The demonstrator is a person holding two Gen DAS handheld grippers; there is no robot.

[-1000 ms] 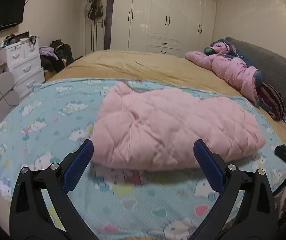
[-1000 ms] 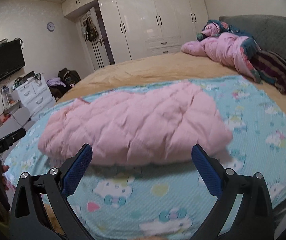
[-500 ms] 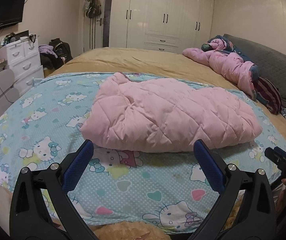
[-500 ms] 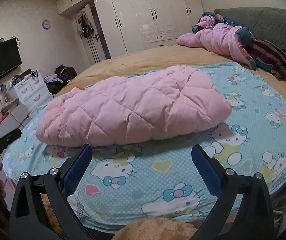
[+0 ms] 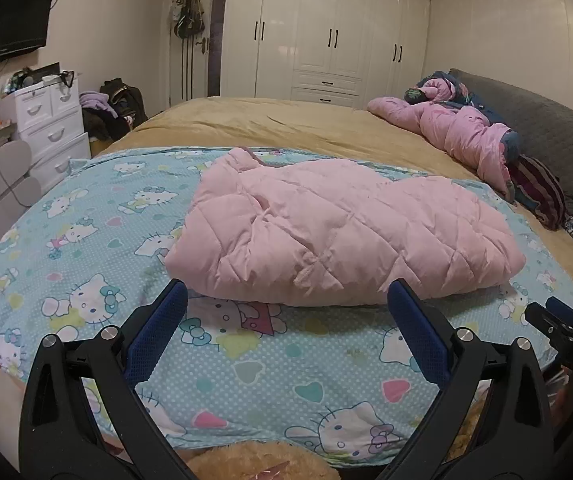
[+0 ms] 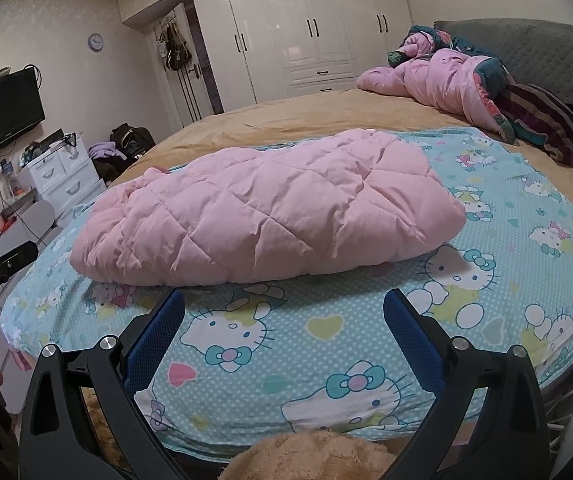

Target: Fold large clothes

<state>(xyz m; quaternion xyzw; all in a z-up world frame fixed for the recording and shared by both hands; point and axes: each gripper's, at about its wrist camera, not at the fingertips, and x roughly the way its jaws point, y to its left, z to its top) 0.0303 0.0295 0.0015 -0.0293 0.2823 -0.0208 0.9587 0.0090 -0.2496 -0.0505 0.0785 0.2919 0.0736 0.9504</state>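
Plainly, the pink quilted jacket (image 5: 338,236) lies as a folded, puffy bundle on the cartoon-cat sheet (image 5: 86,216) spread over the near part of the bed (image 5: 286,120), and it sits straight ahead of both tools, past a strip of bare sheet, touching neither. Its long axis runs across the view, left to right, so its near edge faces the person broadside rather than end-on. The left gripper (image 5: 286,328) hangs with its jaws wide apart and nothing between them, aimed at the near edge a little toward the jacket's left half; in its view the blue pads (image 5: 154,332) frame that edge. The right gripper (image 6: 284,330) is likewise spread and empty, pointed at the same long edge from the other side, with the jacket's rounded right end (image 6: 442,216) ahead and slightly to its right. Neither one seems clearly closer; each looks about equally set back from the bundle, near the foot edge of the bed. In my judgement the garment is already folded down to a compact shape, so whatever comes next, be it a last fold across the long axis or a lift, would call for one gripper at each end, left on the left end, right on the right. A crumpled pink quilt (image 6: 438,80) lies well apart by the gray headboard (image 6: 546,52)
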